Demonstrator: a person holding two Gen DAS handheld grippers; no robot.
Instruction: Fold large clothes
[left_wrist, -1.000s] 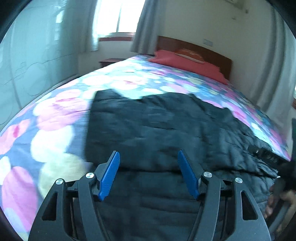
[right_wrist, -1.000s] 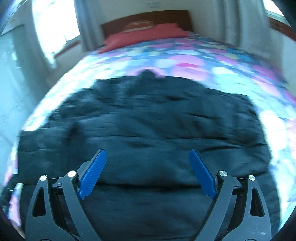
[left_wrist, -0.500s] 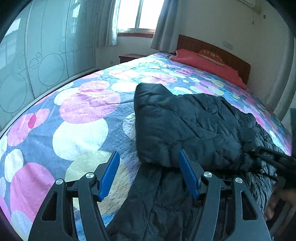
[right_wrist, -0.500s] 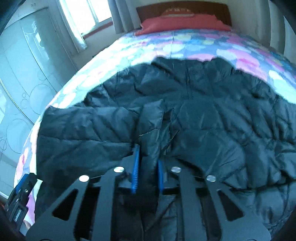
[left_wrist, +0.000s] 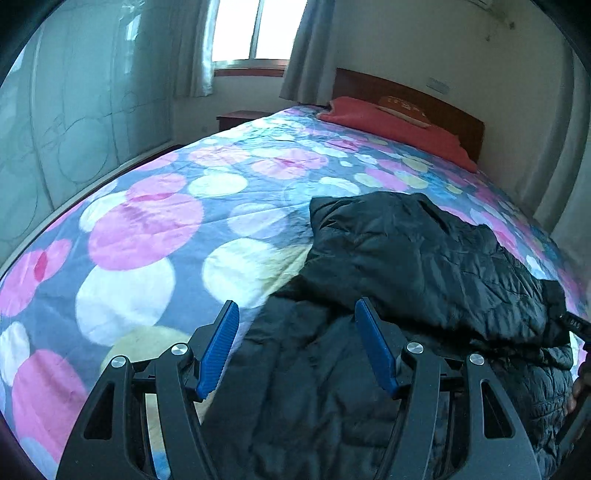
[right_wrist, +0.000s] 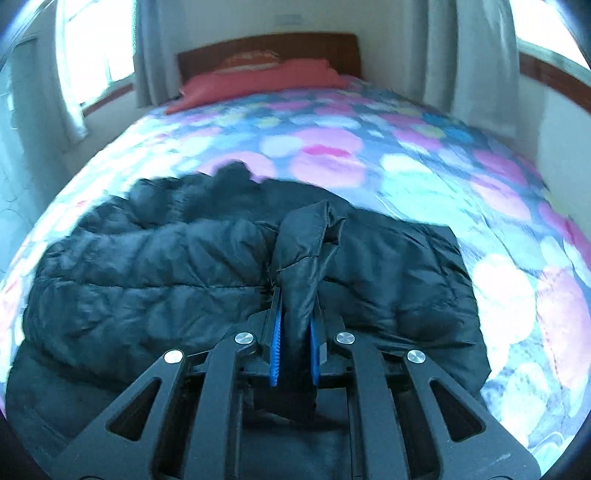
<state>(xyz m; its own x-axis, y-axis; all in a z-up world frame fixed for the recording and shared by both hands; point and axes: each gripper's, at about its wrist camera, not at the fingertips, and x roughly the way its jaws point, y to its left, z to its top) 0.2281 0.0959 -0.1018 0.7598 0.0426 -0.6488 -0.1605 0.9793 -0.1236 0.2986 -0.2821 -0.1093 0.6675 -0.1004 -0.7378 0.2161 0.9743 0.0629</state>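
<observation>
A large black quilted jacket (left_wrist: 424, 266) lies on the bed, one part folded over the rest. My left gripper (left_wrist: 295, 332) is open and empty, hovering over the jacket's left edge. My right gripper (right_wrist: 295, 317) is shut on a raised fold of the jacket (right_wrist: 303, 258) and holds it above the rest of the garment (right_wrist: 147, 273). The right gripper's tip (left_wrist: 574, 325) shows at the far right of the left wrist view.
The bed has a cover of pink, white and blue circles (left_wrist: 147, 236). A red pillow (left_wrist: 391, 122) lies by the wooden headboard (right_wrist: 269, 48). A glass wardrobe (left_wrist: 74, 122), a window (left_wrist: 255, 29) and a nightstand (left_wrist: 236, 118) stand to the left.
My right gripper closed on a fold of the jacket and has carried it to the right. The jacket's left part now lies folded over. My left gripper moved left and stayed open.
</observation>
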